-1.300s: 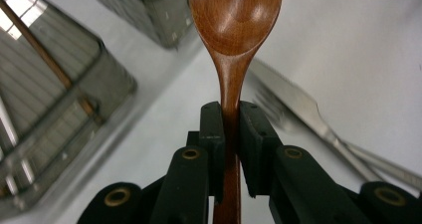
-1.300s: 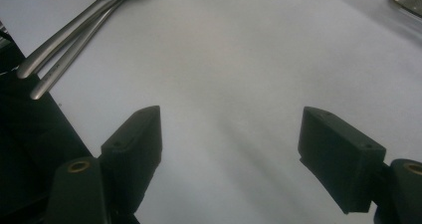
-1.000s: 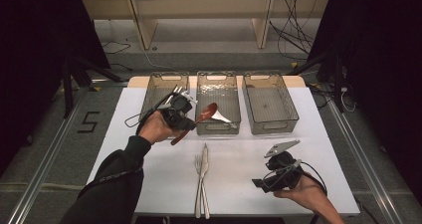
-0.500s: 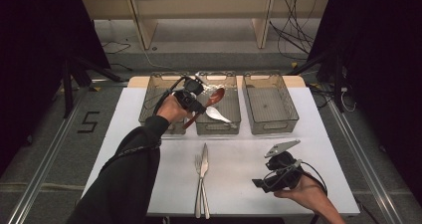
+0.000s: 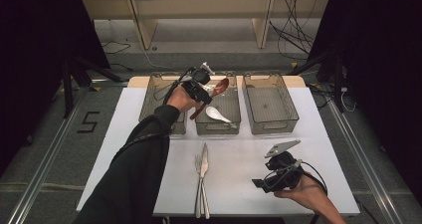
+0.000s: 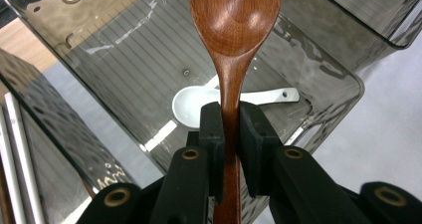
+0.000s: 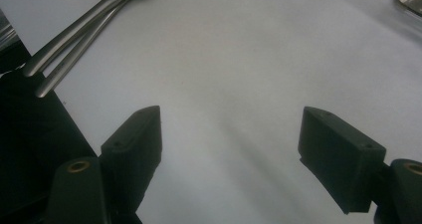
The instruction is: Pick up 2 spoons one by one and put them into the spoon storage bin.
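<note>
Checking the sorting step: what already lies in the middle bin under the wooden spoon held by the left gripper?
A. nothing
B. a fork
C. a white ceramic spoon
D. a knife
C: a white ceramic spoon lies on the floor of the middle bin, below the wooden spoon clamped in the left gripper.

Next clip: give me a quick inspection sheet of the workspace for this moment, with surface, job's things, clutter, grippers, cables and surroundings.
Surface: white table, wooden strip along its far edge.
Job's things: wooden spoon clamped by its handle, bowl over the middle bin; white ceramic spoon lies in that bin; left bin holds some metal pieces, too unclear to name; right bin looks empty; fork and knife lie side by side on the near table.
Clutter: nothing seen.
Grippers: left gripper, jaws shut on the wooden spoon; right gripper, jaws open, nothing between them, low over the near right table.
Cables: one trails from each gripper; loose cables on the floor behind.
Surroundings: wooden frame beyond the table, dark curtains at the sides, a "5" marked on the floor.
</note>
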Demonstrator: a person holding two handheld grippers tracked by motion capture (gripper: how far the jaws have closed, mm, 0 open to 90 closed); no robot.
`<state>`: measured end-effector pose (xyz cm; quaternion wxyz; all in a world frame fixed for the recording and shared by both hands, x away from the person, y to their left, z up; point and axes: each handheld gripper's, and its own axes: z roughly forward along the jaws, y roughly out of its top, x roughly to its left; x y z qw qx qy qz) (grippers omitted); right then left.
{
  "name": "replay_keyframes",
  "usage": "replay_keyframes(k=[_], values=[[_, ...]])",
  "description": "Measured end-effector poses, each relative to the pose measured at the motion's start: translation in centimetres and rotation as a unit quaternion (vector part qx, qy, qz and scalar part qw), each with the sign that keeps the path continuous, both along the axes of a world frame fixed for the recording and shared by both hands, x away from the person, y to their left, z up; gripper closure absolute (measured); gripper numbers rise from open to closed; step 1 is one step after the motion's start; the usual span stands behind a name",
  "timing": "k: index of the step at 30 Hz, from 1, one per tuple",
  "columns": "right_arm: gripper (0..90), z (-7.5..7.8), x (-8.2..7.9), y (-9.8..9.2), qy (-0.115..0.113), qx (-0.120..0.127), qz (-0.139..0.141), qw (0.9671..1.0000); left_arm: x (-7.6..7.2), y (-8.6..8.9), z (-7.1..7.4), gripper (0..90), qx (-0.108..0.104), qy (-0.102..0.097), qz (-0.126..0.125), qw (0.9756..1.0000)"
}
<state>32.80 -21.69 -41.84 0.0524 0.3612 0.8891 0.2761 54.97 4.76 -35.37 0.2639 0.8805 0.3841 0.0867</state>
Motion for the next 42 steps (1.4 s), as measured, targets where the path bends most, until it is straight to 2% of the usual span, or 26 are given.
replay_keyframes(k=[5,7,13,21,23,25,29,33,36,42], values=[[26.2,0.0,0.0,0.0,0.0,0.0,0.0,1.0,0.5,-0.6,-0.4,80.5,0.003,-0.002,0.003,1.0],[26.2,0.0,-0.1,0.1,-0.001,0.0,0.003,1.0,0.7,-0.6,-0.5,80.5,-0.005,0.0,0.008,1.0],[26.2,-0.1,0.0,0.1,0.0,-0.001,0.002,1.0,0.9,-0.9,-1.1,80.4,0.0,0.003,0.006,1.0],[26.2,0.0,-0.1,0.1,0.001,-0.001,0.003,1.0,1.4,-1.0,-1.8,79.8,-0.013,-0.004,0.017,0.9998],[26.2,0.0,-0.1,0.1,0.0,0.0,0.004,1.0,1.4,-1.0,-2.0,78.7,-0.022,-0.007,0.021,0.9995],[26.2,-0.1,0.0,0.1,0.0,0.0,0.003,1.0,1.3,-1.0,-2.0,70.1,-0.021,-0.008,0.018,0.9996],[26.2,-0.1,0.0,0.1,0.001,-0.001,0.004,1.0,0.9,-0.8,-1.8,59.8,-0.022,0.002,0.012,0.9997],[26.2,-0.1,-0.1,0.1,0.001,-0.001,0.003,1.0,0.0,0.0,-1.2,51.4,-0.024,0.002,0.009,0.9997],[26.2,-0.1,-0.1,0.2,0.002,-0.002,0.002,1.0,-1.1,0.6,-0.7,44.9,-0.036,0.003,0.01,0.9993],[26.2,-0.1,-0.1,0.2,0.001,-0.003,-0.002,1.0,-3.6,1.9,-0.3,31.7,-0.04,0.004,-0.004,0.9992]])
